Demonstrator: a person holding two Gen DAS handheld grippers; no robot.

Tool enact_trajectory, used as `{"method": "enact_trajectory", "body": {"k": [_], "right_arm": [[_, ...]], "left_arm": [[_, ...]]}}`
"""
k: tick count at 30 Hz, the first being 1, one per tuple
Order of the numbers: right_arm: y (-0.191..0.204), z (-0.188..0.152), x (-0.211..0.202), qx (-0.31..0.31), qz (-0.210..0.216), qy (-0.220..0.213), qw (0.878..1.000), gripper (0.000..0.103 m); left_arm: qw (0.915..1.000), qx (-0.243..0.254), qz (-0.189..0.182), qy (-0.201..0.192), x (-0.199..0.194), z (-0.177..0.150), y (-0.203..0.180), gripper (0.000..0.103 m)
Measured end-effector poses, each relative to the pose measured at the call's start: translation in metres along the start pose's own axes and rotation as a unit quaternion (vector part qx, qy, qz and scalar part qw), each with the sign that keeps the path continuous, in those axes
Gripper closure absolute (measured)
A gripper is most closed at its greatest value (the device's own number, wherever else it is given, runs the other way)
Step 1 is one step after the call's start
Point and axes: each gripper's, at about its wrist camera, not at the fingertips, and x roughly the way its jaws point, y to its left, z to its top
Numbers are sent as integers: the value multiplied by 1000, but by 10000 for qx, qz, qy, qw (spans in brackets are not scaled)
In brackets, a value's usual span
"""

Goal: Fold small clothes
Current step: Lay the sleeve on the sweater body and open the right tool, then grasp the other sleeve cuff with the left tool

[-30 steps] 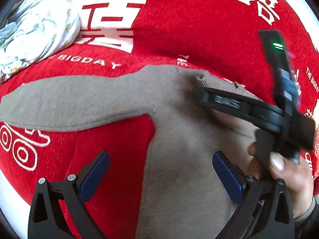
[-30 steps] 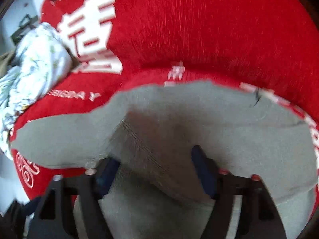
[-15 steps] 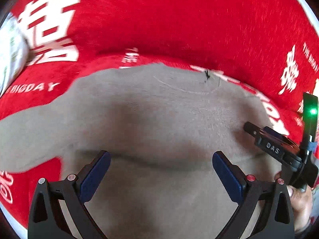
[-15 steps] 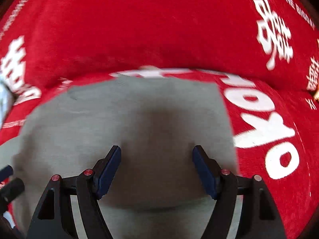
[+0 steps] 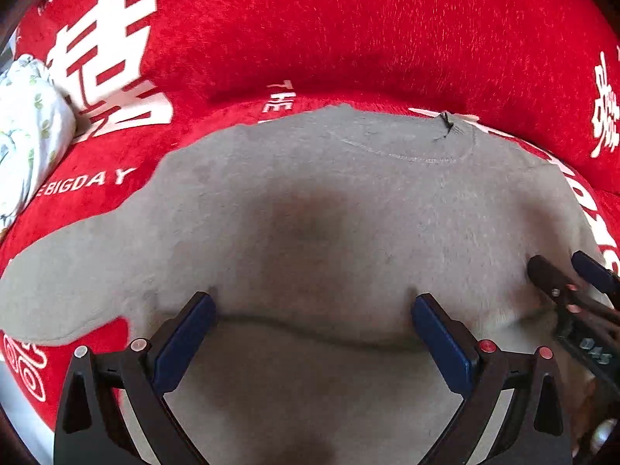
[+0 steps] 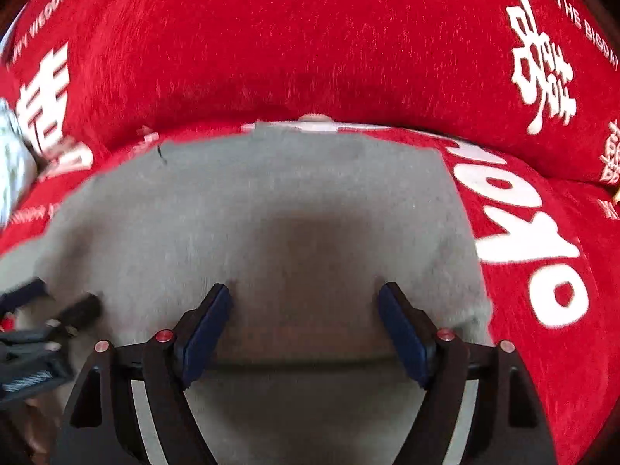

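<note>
A small grey long-sleeved top (image 5: pixel 348 201) lies flat on a red cloth, neck away from me, one sleeve stretched out to the left (image 5: pixel 77 271). A fold edge crosses it just in front of my fingers. My left gripper (image 5: pixel 312 325) is open, its blue pads down at the fold edge. My right gripper (image 6: pixel 304 317) is open too, over the top's right part (image 6: pixel 271 201). It shows at the right edge of the left wrist view (image 5: pixel 573 294). The left gripper shows at the left edge of the right wrist view (image 6: pixel 46 310).
The red cloth (image 5: pixel 348 31) with white lettering covers the whole surface and rises like a cushion behind the top. A white flowered bundle of cloth (image 5: pixel 27 131) lies at the far left. A white surface edge shows at the lower left (image 5: pixel 15 418).
Both grippers have swung right from the sleeve side to the body of the top and come down close to the fold edge. The right gripper has moved off to the right of the left one.
</note>
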Motion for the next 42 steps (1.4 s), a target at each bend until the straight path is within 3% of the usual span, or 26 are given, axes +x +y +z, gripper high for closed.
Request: {"method": "enact_trajectory", "body": {"k": [3,6,9,11,12,14,15,16,18,19,20,22,24,26,27,28,30,33,38,42], "right_arm": [[6,-8,-18,46,67,-157,9998,21],[17,-20,-30,6,268,-303,9992,21],[36,-35,-17,-255,183,-157,9994,20],[44,-35,-19,-415,36,-305,9987,19],[46,-34,-17,-475,-16,-277,9985,18],[46,-33,-15,-462,-20,-272,9986,18],[46,-33,-15,-440,-9,-265,9987,17],[46,-33,-14,-433,-21,-265,9987,17],[47,-34,-16,-457,-66,-276,9985,16],[47,-34,-16,-469,-81,-281,9985,16],[48,-34,-16,-481,-99,-289,9984,16],[48,-34,-17,-488,-112,-296,9983,16],[47,-35,-17,-473,-102,-298,9984,16],[46,-36,-17,-458,-86,-302,9985,16],[46,-36,-17,-452,-77,-305,9985,16],[46,-36,-17,-450,-71,-307,9985,16],[46,-36,-17,-448,-76,-307,9985,15],[44,-37,-17,-427,-58,-306,9986,15],[43,-38,-17,-398,-16,-309,9987,15],[42,-37,-17,-355,50,-304,9989,15]], "left_arm": [[9981,-410,-12,-453,-36,-16,41,0],[9918,-1102,142,-625,-52,-33,104,0],[9719,-2205,611,-562,-56,-60,194,0],[9360,-3265,1213,-513,-59,-83,264,0],[9124,-3773,1495,-521,-62,-96,297,0],[8764,-4424,1854,-426,-60,-111,341,0],[8622,-4664,1947,-324,-55,-115,362,0],[8532,-4836,1946,-189,-46,-116,380,0],[8496,-4997,1687,-77,-30,-107,399,0],[8467,-4995,1824,-152,-29,-96,402,0],[8550,-4889,1728,-96,-23,-82,402,0],[8669,-4612,1887,99,-10,-57,398,0],[8629,-4670,1932,46,-5,-49,397,5],[8631,-4623,2025,-197,-12,-43,393,35],[8686,-4532,1983,-303,-16,-39,390,72],[8744,-4501,1782,-333,-17,-38,389,91],[8737,-4558,1668,-318,-20,-41,389,91],[8697,-4572,1836,-299,-25,-42,382,91],[8830,-3907,2553,-494,-43,-22,354,91],[8947,-3630,2530,-606,-57,-13,335,92]]}}
